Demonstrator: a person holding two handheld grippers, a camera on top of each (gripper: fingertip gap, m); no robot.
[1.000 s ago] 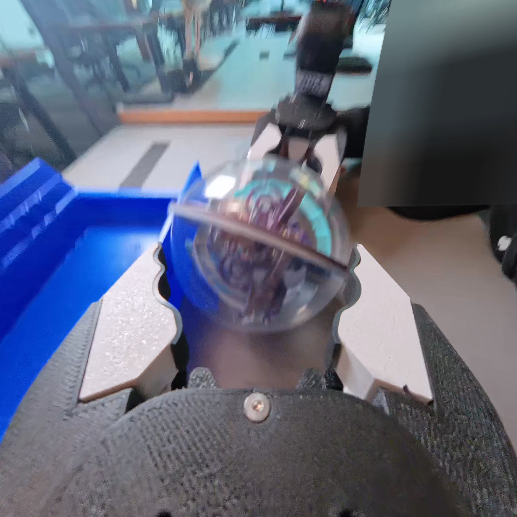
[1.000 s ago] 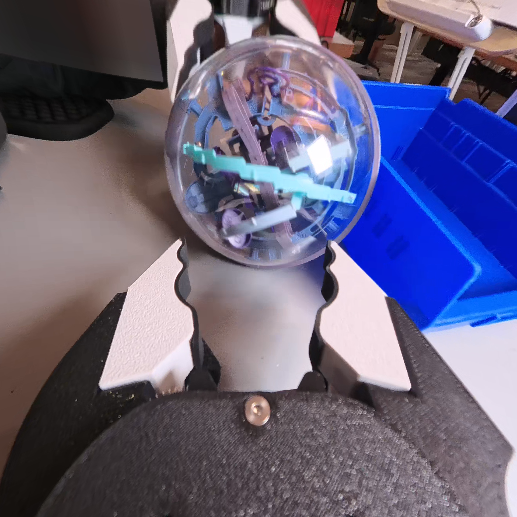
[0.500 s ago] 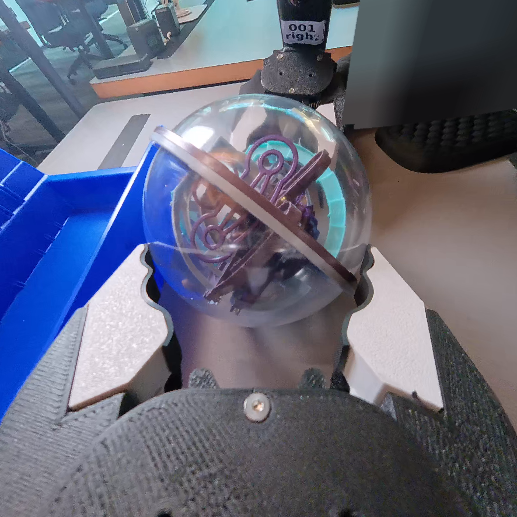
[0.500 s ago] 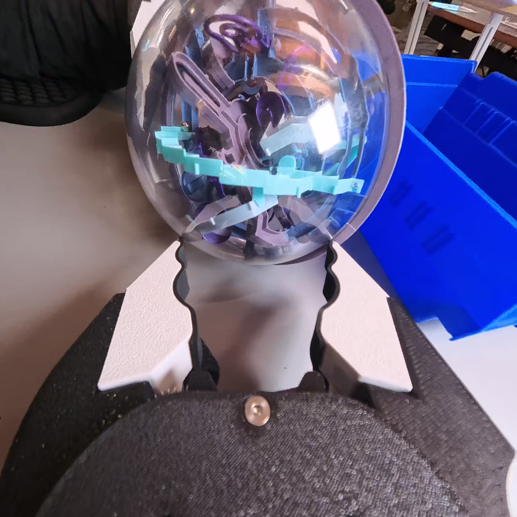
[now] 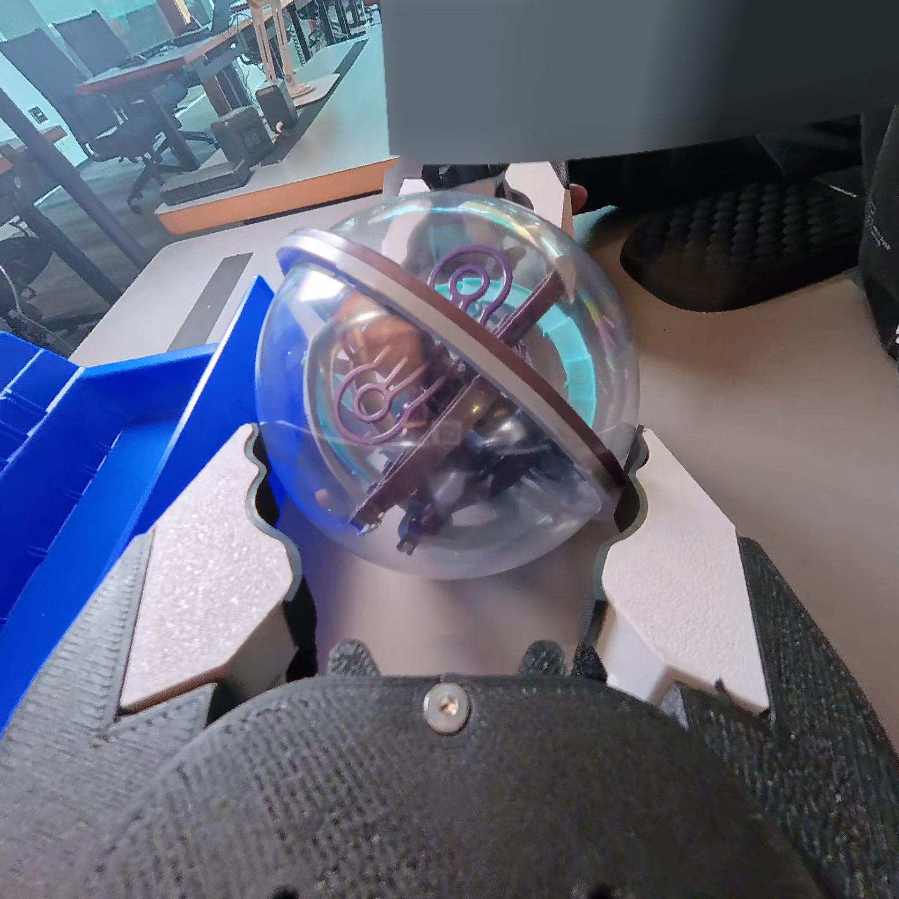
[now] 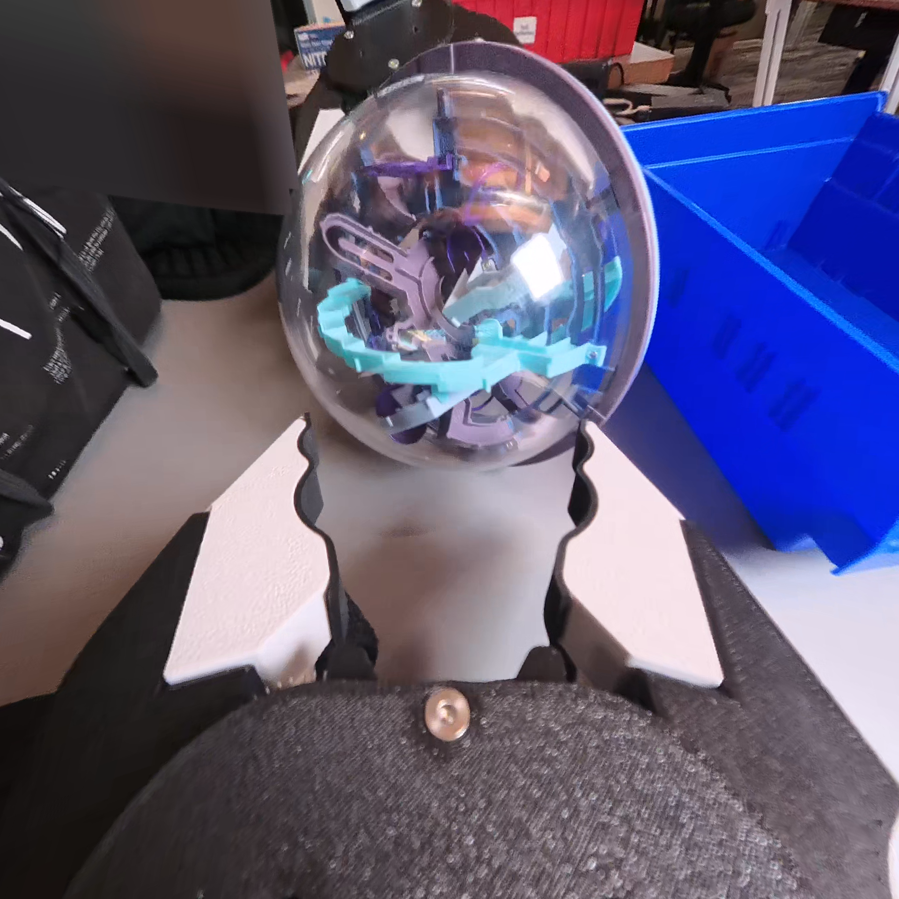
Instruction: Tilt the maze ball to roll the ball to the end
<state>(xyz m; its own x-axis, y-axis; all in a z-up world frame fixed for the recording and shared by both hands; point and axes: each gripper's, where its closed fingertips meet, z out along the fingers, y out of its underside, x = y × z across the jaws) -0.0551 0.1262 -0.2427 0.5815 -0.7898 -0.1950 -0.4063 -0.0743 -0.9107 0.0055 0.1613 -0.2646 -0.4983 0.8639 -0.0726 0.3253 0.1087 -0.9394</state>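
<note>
The maze ball (image 5: 447, 389) is a clear sphere with purple and teal tracks inside and a dark seam ring running diagonally. My left gripper (image 5: 445, 438) is shut on it, its white fingertips (image 5: 219, 511) pressing both lower sides. My right gripper (image 6: 442, 425) is shut on the same maze ball (image 6: 462, 272) from the opposite side, with the seam ring at the ball's right edge. The right gripper's white fingers (image 5: 554, 194) show behind the ball in the left wrist view. The left gripper's black body (image 6: 389, 44) shows behind it in the right wrist view. I cannot pick out the small ball inside.
A blue plastic bin (image 5: 97, 438) stands close beside the ball; it also shows in the right wrist view (image 6: 778, 301). A black bag (image 6: 58, 316) lies on the table (image 6: 194, 413) at the left. A black mesh object (image 5: 739, 243) lies at the back.
Both grippers turned the ball. Its seam ring went from nearly level to a steep diagonal in the left wrist view and swung to the right edge in the right wrist view.
</note>
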